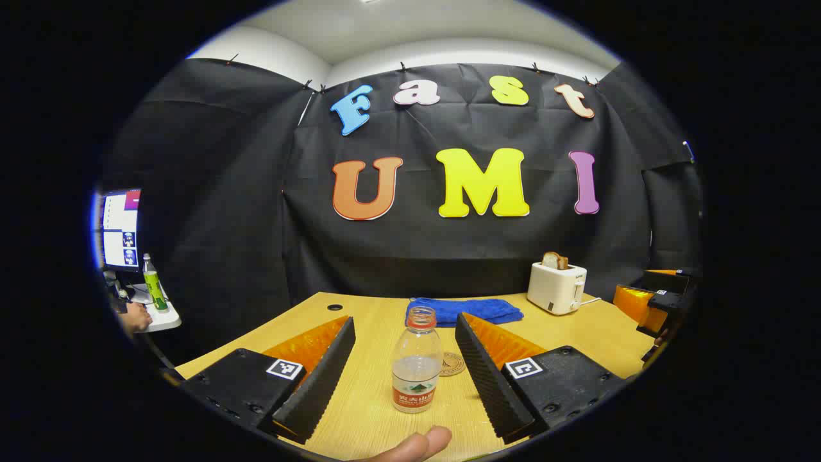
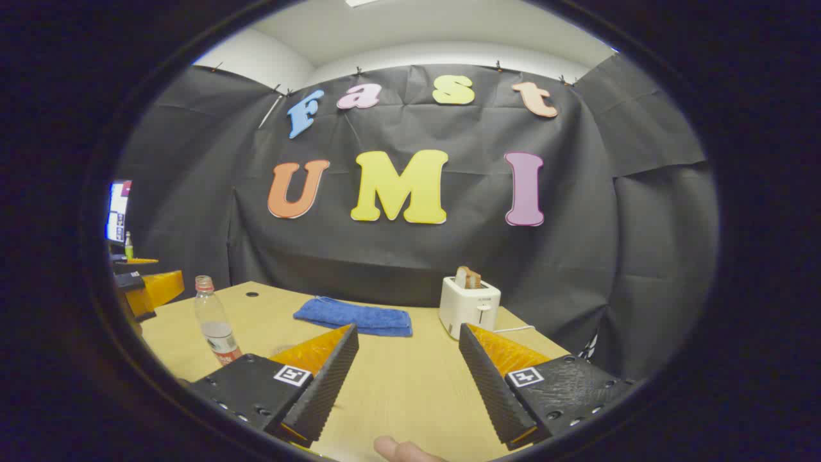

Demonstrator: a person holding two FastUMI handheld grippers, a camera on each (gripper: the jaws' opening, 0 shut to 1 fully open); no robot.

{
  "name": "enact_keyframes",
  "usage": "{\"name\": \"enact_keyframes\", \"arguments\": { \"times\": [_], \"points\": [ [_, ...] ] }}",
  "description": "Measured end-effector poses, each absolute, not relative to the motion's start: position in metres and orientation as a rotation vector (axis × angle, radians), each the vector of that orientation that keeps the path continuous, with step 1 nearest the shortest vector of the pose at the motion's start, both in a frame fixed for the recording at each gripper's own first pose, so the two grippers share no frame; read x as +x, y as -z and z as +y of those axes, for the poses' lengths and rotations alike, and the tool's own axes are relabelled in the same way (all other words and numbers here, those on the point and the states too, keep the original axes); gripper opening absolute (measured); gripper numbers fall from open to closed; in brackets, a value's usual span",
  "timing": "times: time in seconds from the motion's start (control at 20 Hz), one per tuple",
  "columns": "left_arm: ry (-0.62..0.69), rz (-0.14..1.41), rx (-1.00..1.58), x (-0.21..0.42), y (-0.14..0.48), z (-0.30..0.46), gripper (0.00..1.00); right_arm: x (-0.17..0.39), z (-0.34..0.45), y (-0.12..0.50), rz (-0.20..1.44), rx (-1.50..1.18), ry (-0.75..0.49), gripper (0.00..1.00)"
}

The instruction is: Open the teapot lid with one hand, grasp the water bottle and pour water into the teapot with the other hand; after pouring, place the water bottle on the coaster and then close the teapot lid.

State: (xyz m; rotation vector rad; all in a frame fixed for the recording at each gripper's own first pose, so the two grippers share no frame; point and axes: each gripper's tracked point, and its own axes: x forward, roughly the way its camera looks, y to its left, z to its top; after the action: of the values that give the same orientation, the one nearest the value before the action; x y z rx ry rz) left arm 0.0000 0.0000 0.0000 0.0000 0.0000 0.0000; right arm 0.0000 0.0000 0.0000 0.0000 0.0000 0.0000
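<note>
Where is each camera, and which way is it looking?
Left gripper view: rides the left hand-held gripper, looking across the table at the water bottle between its open fingers; a fingertip shows below.
Right gripper view: rides the right hand-held gripper, facing the toaster; a fingertip shows.
Both share the bottle, blue towel and toaster.

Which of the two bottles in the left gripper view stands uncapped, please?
The clear water bottle on the wooden table, between the left gripper fingers, has an open mouth. The green bottle on the side desk, far left, is capped.
</note>
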Motion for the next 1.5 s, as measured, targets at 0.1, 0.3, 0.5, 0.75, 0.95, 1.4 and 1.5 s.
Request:
{"name": "enact_keyframes", "arguments": {
  "times": [0.1, 0.3, 0.5, 0.75, 0.95, 1.4, 1.5],
  "points": [
    [0.03, 0.051, 0.009, 0.001, 0.011, 0.002, 0.99, -0.005, -0.005, 0.01, 0.008, -0.02, 0.014, 0.95],
    [-0.016, 0.063, 0.015, 0.008, 0.015, 0.015, 0.99, -0.001, -0.01, 0.021, 0.048, -0.024, 0.015, 0.98],
    [-0.003, 0.071, 0.028, 0.008, 0.018, 0.011, 0.98, 0.0, -0.008, 0.022, 0.052, -0.046, 0.004, 0.97],
    [-0.012, 0.109, -0.007, 0.014, 0.028, 0.017, 0.99, 0.015, 0.013, 0.036, 0.066, -0.035, -0.025, 0.97],
    [-0.028, 0.111, -0.02, 0.015, 0.028, 0.025, 0.99, 0.036, 0.06, 0.059, 0.072, 0.026, -0.105, 0.98],
    [-0.047, 0.087, -0.03, 0.012, 0.018, 0.046, 0.99, 0.071, 0.138, 0.101, 0.133, 0.029, -0.174, 0.93],
    [-0.055, 0.087, -0.036, 0.013, 0.017, 0.051, 0.99, 0.074, 0.141, 0.108, 0.148, 0.011, -0.159, 0.92]
  ]
}}
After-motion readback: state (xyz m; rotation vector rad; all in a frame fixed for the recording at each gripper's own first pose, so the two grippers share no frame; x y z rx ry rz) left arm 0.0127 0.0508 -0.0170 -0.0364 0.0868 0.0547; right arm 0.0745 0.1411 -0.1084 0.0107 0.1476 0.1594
